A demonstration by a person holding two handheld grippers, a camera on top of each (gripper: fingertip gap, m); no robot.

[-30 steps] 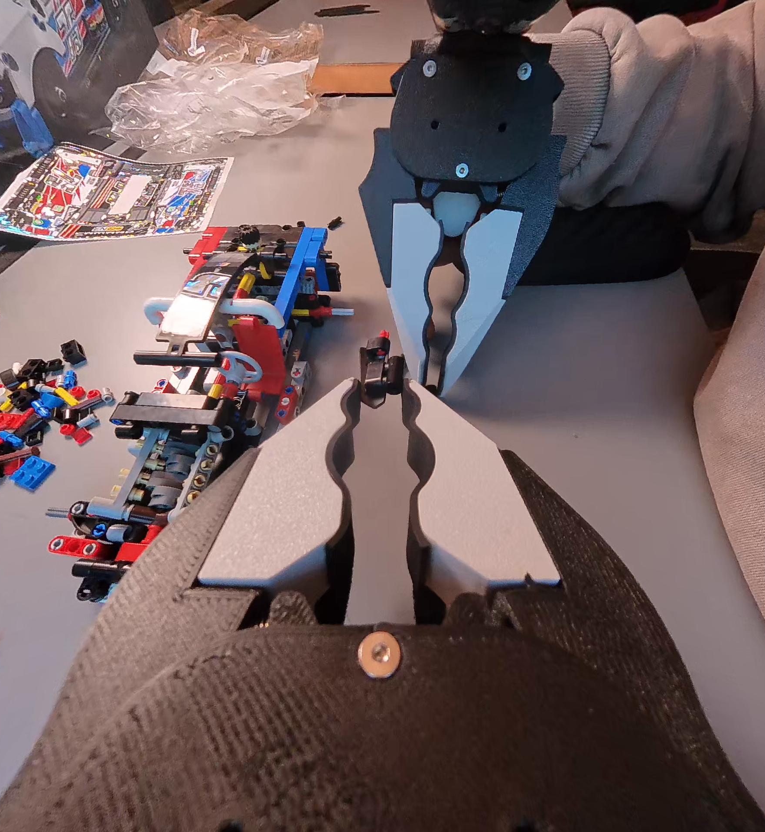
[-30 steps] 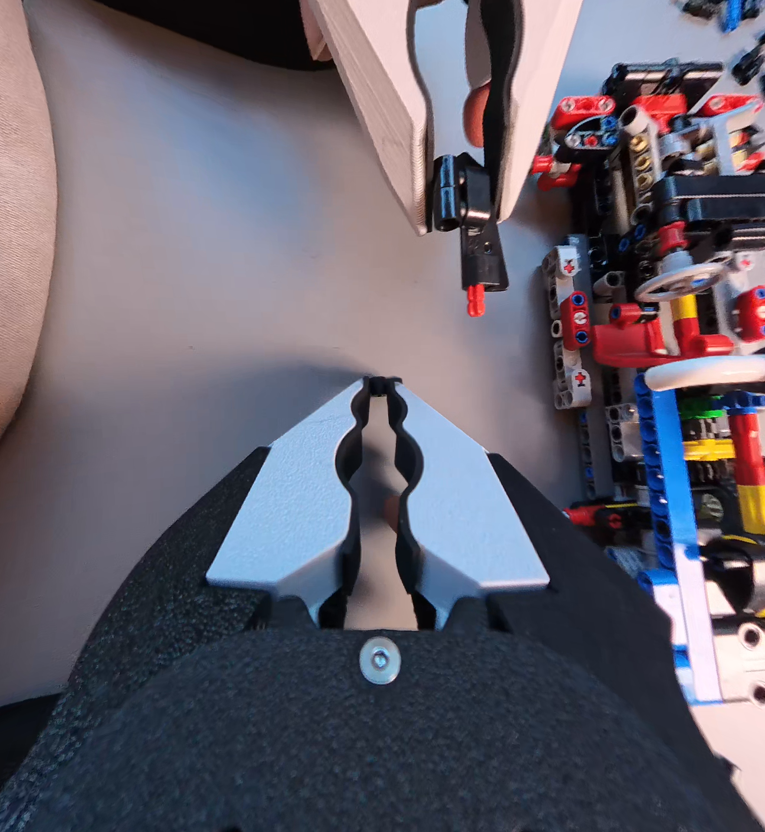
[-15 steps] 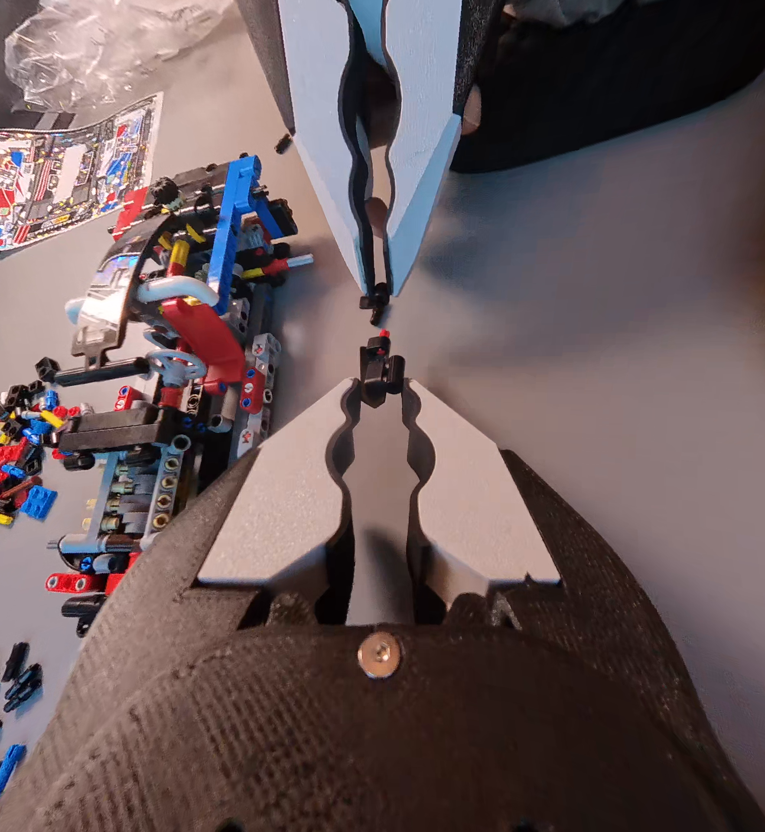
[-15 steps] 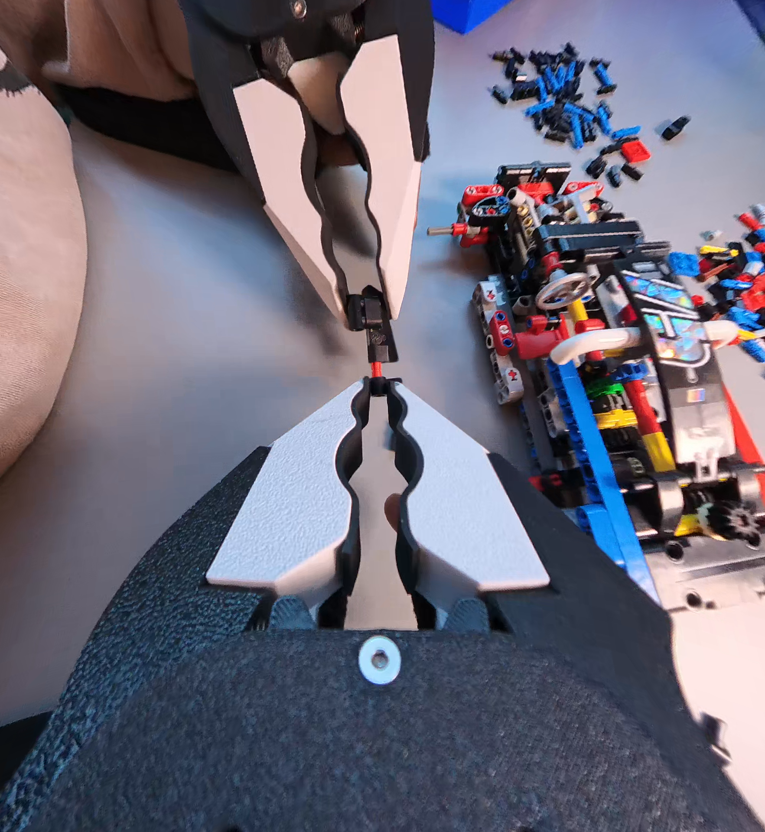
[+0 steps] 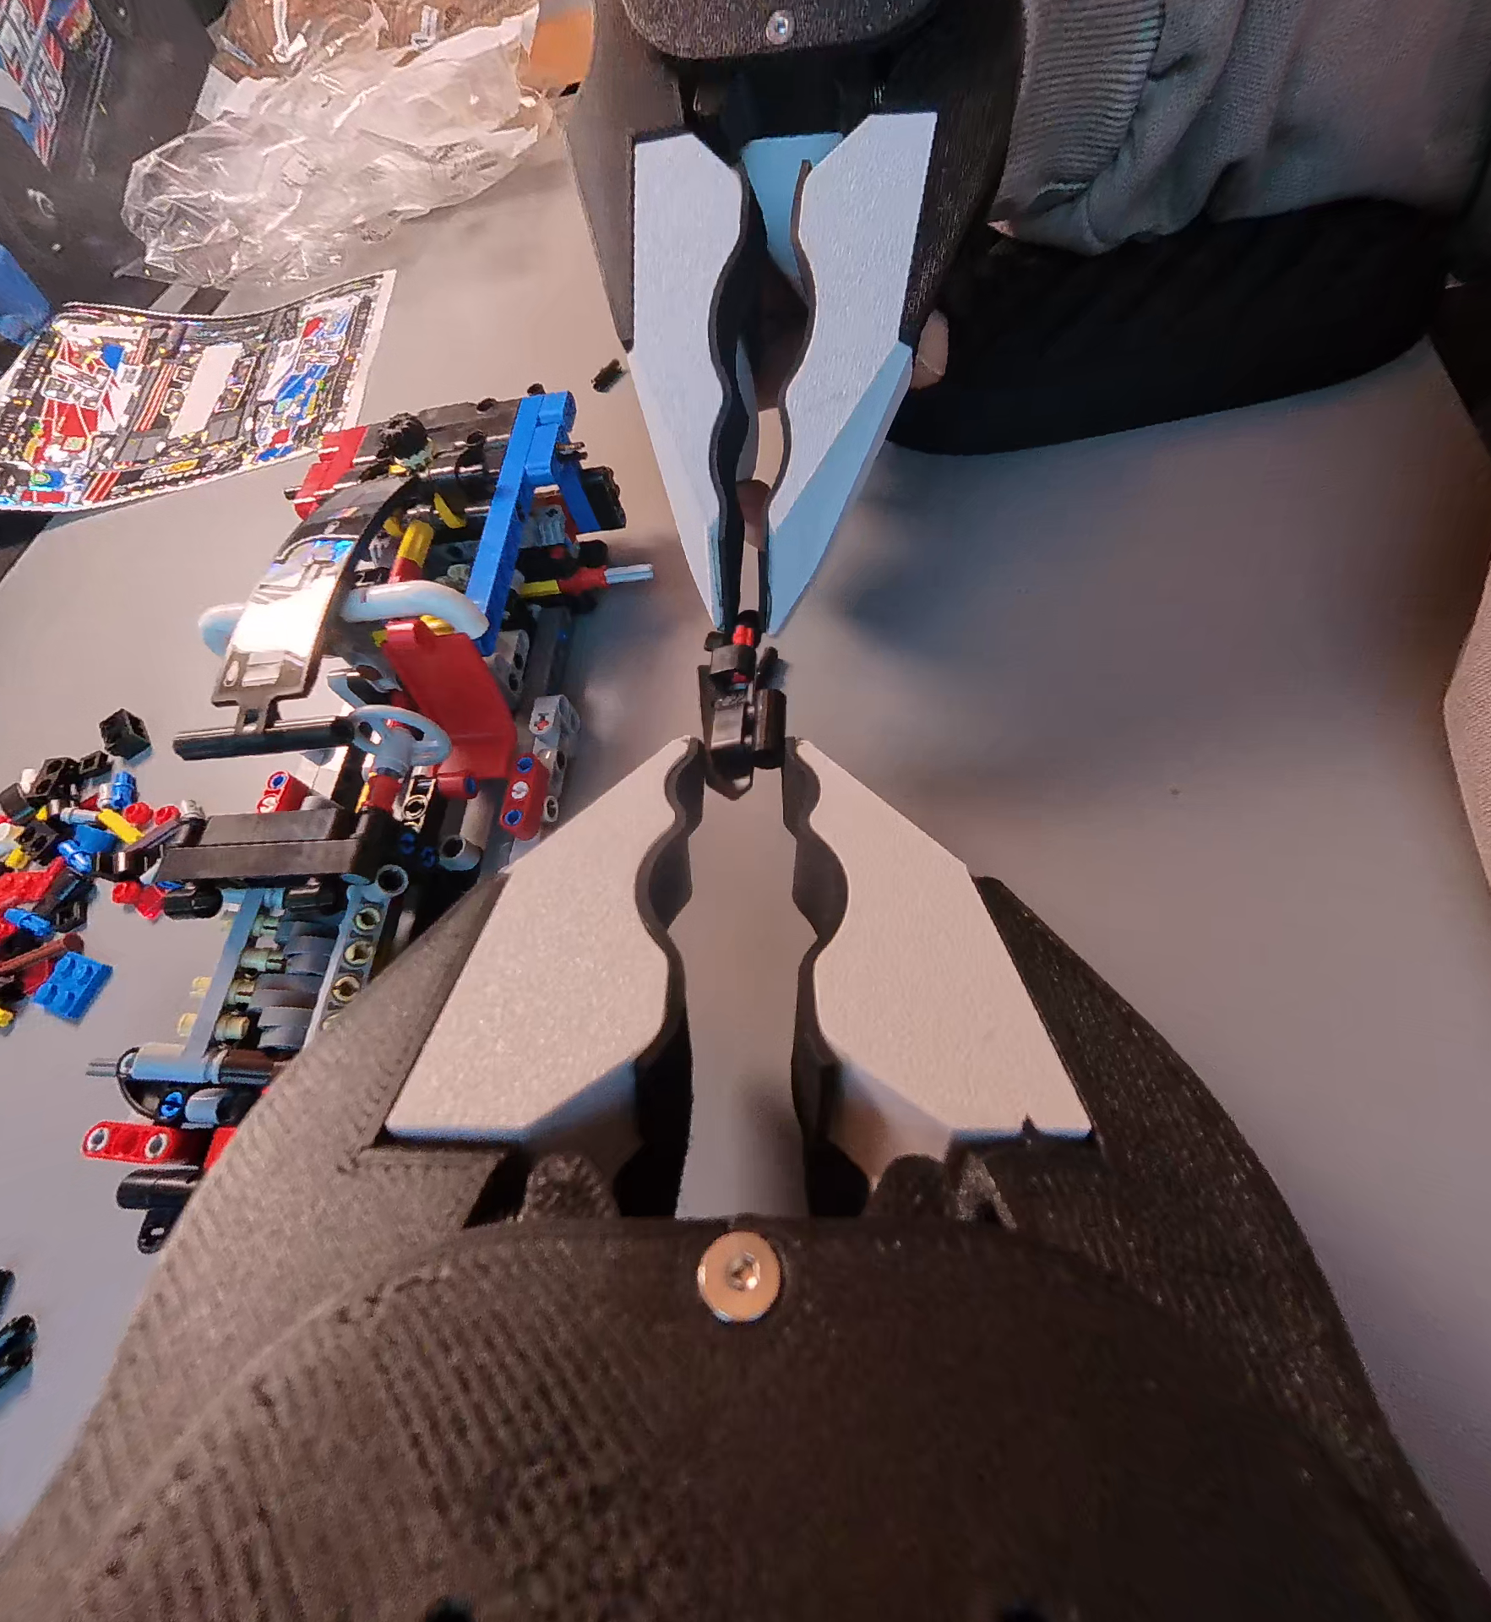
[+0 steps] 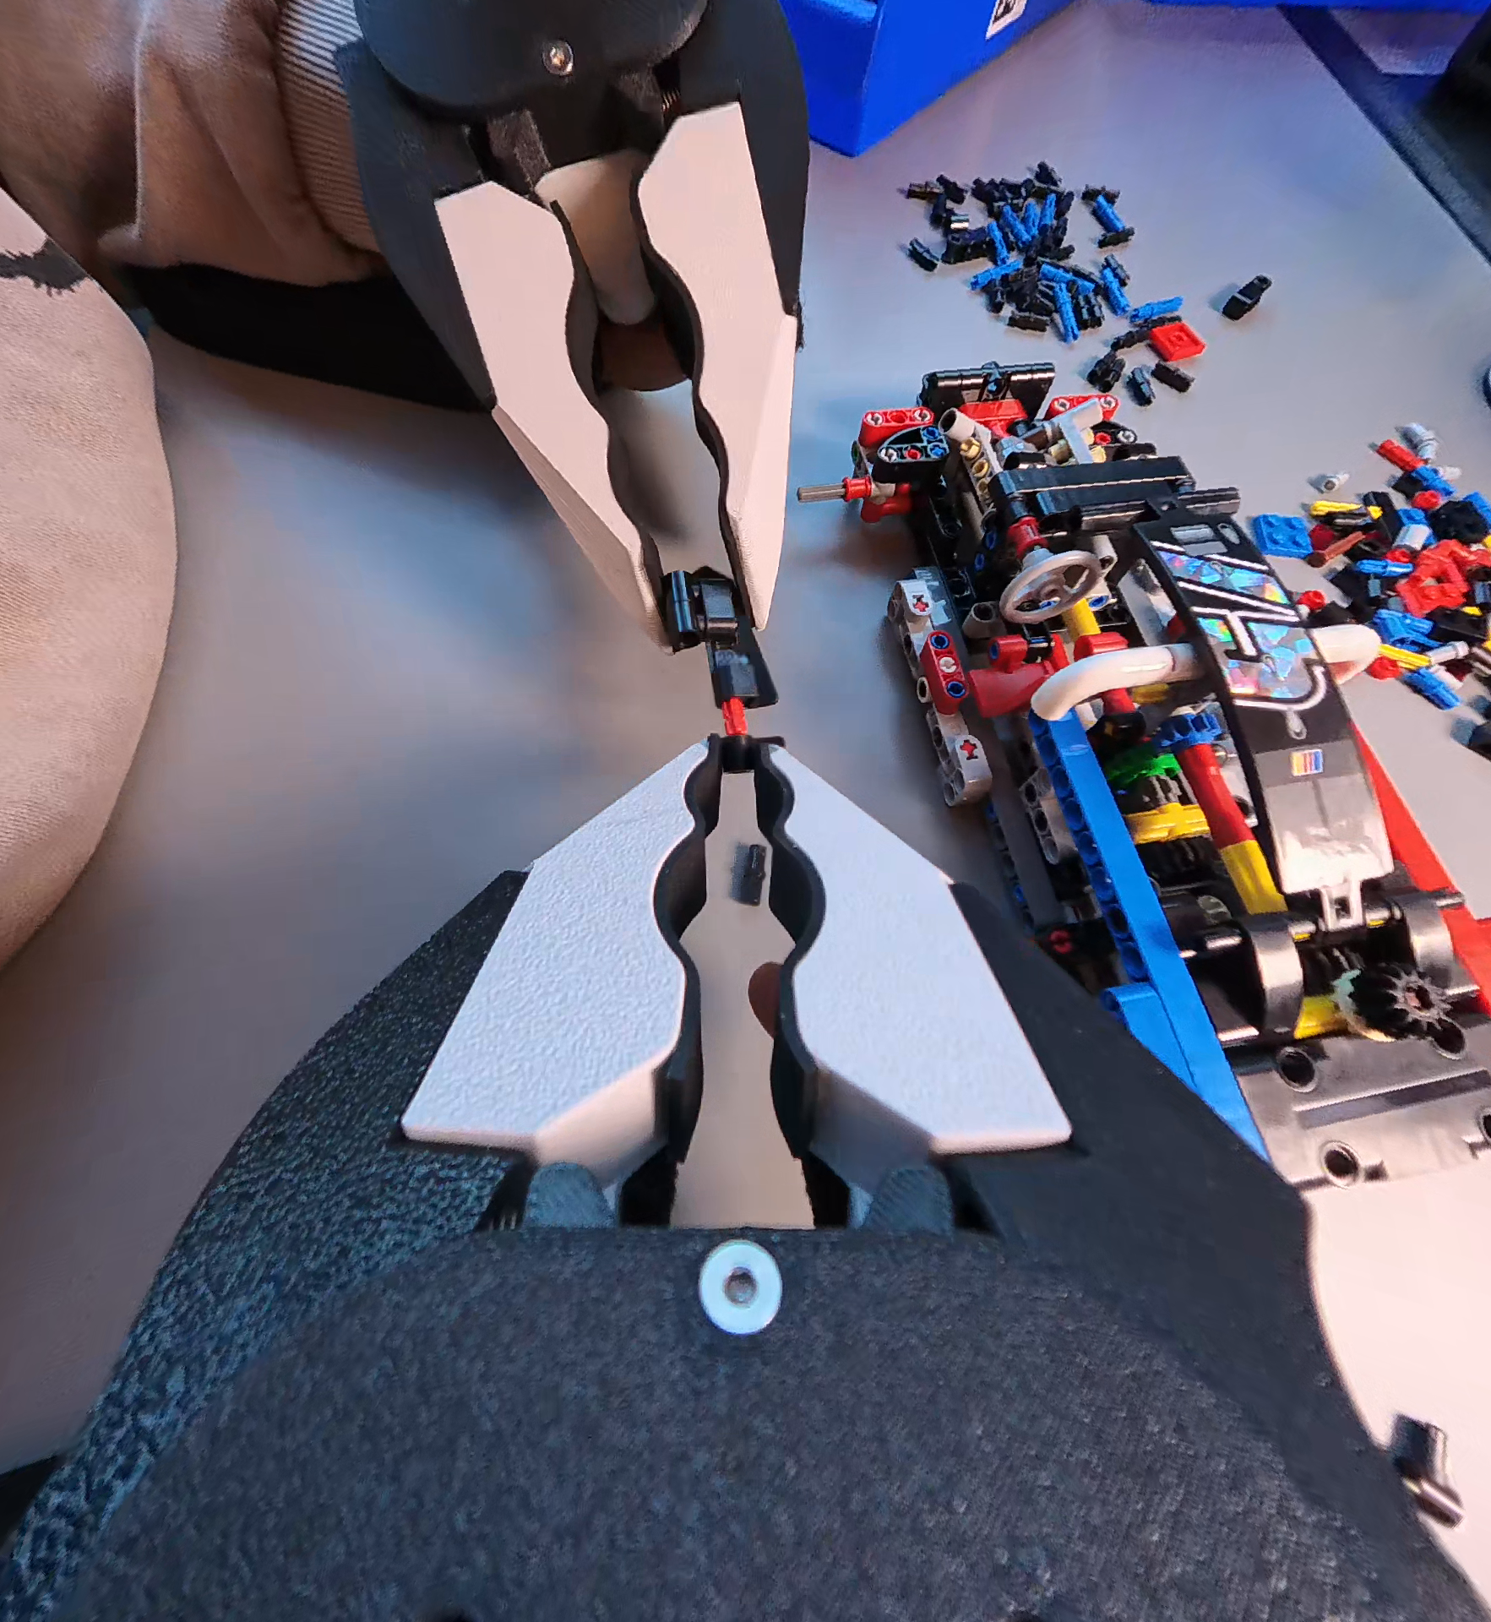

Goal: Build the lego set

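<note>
1. My left gripper (image 5: 740, 746) is clamped on a black connector piece (image 5: 737, 715) with a red pin.
2. Tip to tip opposite, my right gripper (image 6: 734, 749) pinches a small black part (image 6: 734, 753), mostly hidden.
3. Beyond, to my left gripper's left, the car chassis (image 5: 426, 667) lies partly cut off.

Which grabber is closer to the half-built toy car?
Left, by a little. The left gripper holds a small black piece just beside the car. The right gripper meets it tip to tip, also beside the car but slightly farther out.
</note>
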